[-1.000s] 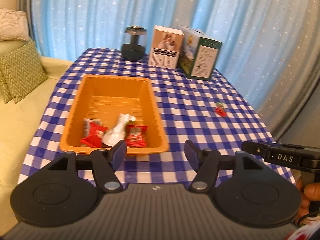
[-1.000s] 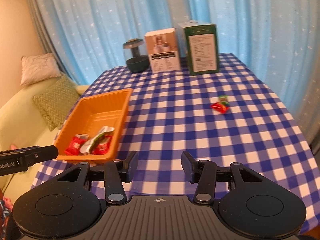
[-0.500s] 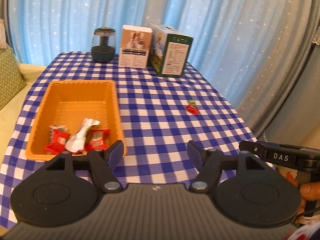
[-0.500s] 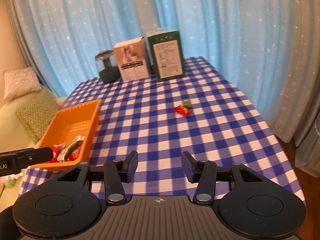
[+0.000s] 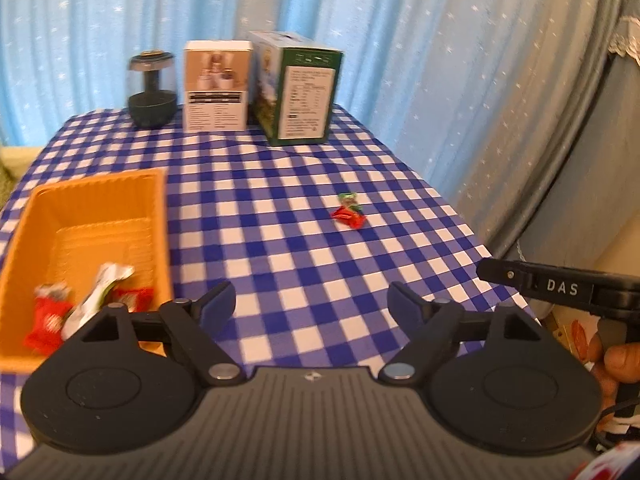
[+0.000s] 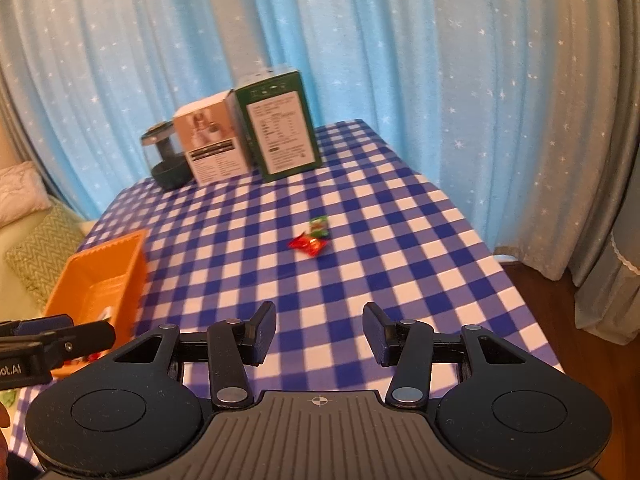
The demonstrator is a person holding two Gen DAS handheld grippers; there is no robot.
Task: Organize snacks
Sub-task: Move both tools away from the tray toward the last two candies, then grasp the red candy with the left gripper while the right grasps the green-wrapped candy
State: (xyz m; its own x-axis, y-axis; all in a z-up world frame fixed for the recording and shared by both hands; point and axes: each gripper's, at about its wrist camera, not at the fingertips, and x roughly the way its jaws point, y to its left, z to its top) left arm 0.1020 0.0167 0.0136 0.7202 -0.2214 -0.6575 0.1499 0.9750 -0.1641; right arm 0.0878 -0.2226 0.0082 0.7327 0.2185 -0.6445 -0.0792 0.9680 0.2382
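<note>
An orange basket [image 5: 160, 216] sits at the table's left and holds two red snack packets [image 5: 46, 318] and a white wrapper [image 5: 100, 288]; it also shows in the right wrist view [image 6: 120, 264]. A red snack packet [image 5: 349, 217] with a small green one [image 5: 348, 199] lies loose on the checked cloth, also shown in the right wrist view [image 6: 309, 245]. My left gripper [image 5: 312, 304] is open and empty near the table's front edge. My right gripper [image 6: 320, 330] is open and empty, well short of the loose snacks.
A dark jar [image 5: 152, 90], a white box [image 5: 216, 86] and a green box [image 5: 298, 92] stand at the back of the table. Blue curtains hang behind. A sofa with cushions [image 6: 36, 240] is on the left. The table's right edge drops to wooden floor [image 6: 560, 292].
Both grippers have swung to the right. The basket has slid toward the left edge of both views and the loose snacks have moved nearer the centre. Both stay open.
</note>
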